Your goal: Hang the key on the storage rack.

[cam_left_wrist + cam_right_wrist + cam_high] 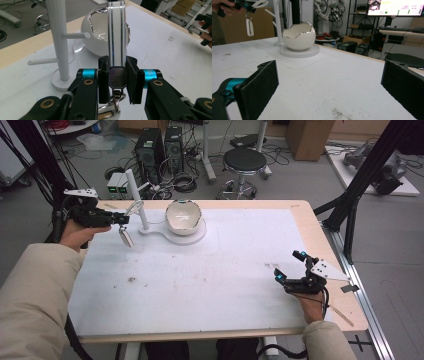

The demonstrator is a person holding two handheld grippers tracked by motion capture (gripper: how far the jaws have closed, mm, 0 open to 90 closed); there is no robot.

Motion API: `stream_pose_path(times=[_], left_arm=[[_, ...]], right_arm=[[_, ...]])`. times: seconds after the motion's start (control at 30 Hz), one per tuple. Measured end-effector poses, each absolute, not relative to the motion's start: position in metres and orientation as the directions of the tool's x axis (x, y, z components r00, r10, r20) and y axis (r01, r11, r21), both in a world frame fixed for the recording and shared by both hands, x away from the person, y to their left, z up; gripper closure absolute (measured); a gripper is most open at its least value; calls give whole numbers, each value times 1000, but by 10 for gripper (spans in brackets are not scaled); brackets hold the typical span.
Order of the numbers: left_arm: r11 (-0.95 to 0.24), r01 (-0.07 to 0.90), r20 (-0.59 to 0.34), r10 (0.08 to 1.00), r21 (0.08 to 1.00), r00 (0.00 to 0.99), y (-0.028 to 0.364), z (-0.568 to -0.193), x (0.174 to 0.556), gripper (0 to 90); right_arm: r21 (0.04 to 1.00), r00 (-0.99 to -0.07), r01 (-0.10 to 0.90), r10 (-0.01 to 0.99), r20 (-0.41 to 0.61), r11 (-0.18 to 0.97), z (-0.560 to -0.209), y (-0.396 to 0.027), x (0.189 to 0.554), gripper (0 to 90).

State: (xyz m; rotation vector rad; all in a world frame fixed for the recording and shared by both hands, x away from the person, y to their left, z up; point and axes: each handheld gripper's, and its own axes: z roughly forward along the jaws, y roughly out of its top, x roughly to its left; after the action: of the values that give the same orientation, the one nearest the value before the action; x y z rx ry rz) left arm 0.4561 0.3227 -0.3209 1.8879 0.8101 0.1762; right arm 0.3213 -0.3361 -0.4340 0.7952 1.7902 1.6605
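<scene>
My left gripper [120, 219] is shut on a white strap loop with silver edges [115, 32], held by its end just above a metal clasp [116, 96]. A small white tag [125, 237] dangles from the clasp above the table. The loop sits close to the white peg stand [136, 195], whose pole [58, 37] has short side pegs. Beside the pole, on the same white base, stands a white egg-shaped bowl [183, 217] with a jagged silver rim. My right gripper [289, 265] hovers low over the table's near right, jaws wide apart with nothing between them [329, 67].
The white table mat [210, 270] has a wooden border. Behind the table are a black stool [244, 162], computer towers [150, 150] and cables on the floor. A black frame leg [350, 205] stands at the right edge.
</scene>
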Motion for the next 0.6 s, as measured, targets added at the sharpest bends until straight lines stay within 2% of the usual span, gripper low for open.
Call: stream_pose_path(times=[0.6], left_arm=[[-219,499,-272,624,839,732,332,-334,468,743]], right_arm=[[997,-663,67,748,23,29,-450,-335,320,4]])
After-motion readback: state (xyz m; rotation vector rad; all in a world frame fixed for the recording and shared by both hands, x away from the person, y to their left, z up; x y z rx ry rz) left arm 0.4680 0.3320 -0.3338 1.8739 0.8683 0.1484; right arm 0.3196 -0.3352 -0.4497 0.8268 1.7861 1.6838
